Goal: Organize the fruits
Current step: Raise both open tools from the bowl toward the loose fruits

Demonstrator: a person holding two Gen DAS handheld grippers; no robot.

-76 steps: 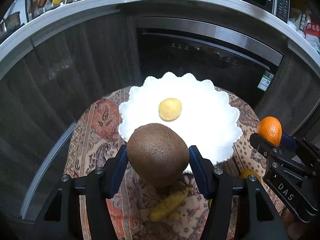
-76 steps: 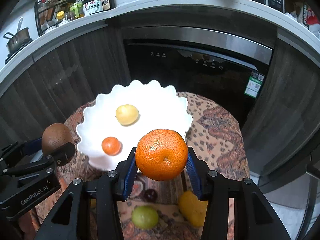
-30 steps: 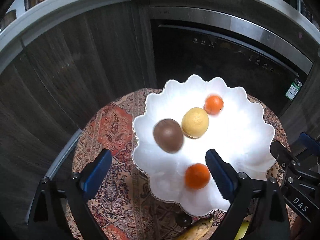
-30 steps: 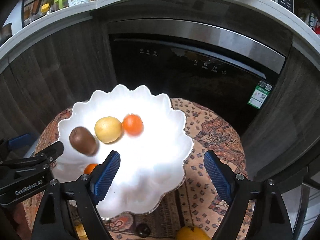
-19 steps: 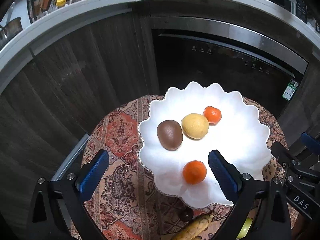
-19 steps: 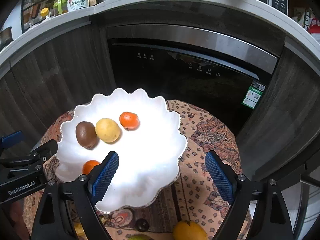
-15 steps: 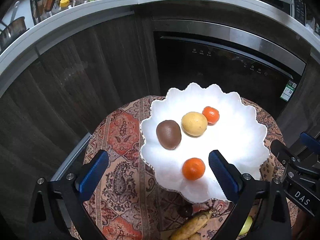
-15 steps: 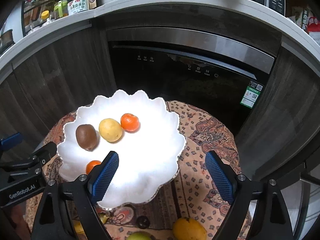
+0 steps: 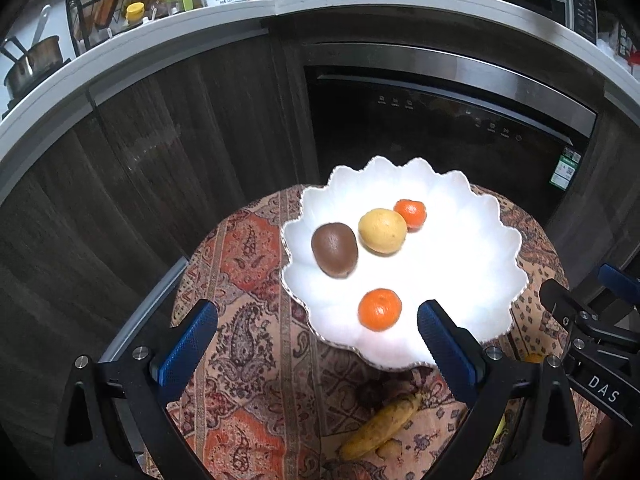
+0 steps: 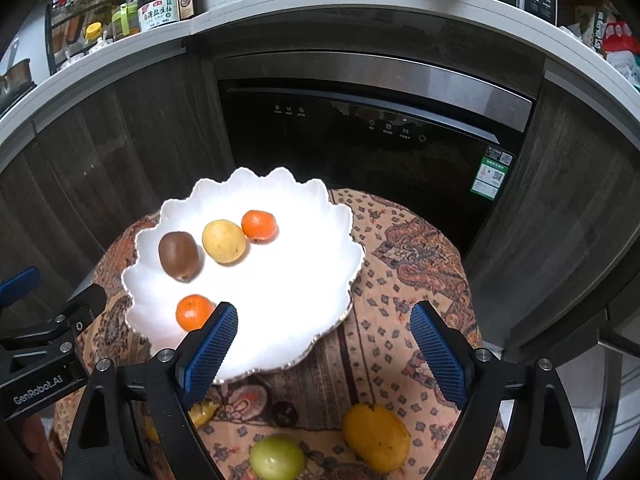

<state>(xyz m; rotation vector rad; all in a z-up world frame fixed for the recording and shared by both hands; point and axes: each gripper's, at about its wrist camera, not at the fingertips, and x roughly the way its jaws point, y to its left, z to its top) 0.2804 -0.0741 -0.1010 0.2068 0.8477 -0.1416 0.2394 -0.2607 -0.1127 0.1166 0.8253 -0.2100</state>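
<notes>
Both grippers hang above a small round table draped in a patterned cloth (image 9: 248, 312), each with its blue-padded jaws spread wide and nothing between them. The left gripper (image 9: 316, 344) frames the near-left rim of the scalloped white plate (image 9: 472, 280); the right gripper (image 10: 324, 344) spans the plate's near-right rim and bare cloth beside it. On the plate lie 4 fruits: a kiwi (image 9: 334, 249) touching a yellow fruit (image 9: 382, 230), a small orange (image 9: 410, 213) against that fruit's far side, and a second orange (image 9: 379, 308) alone near the front rim. The plate's right half lies bare. On the cloth at the table's near edge sit a banana (image 9: 380, 426), a green fruit (image 10: 277, 458), a large yellow fruit (image 10: 376, 436) and a small dark fruit (image 10: 285, 412).
</notes>
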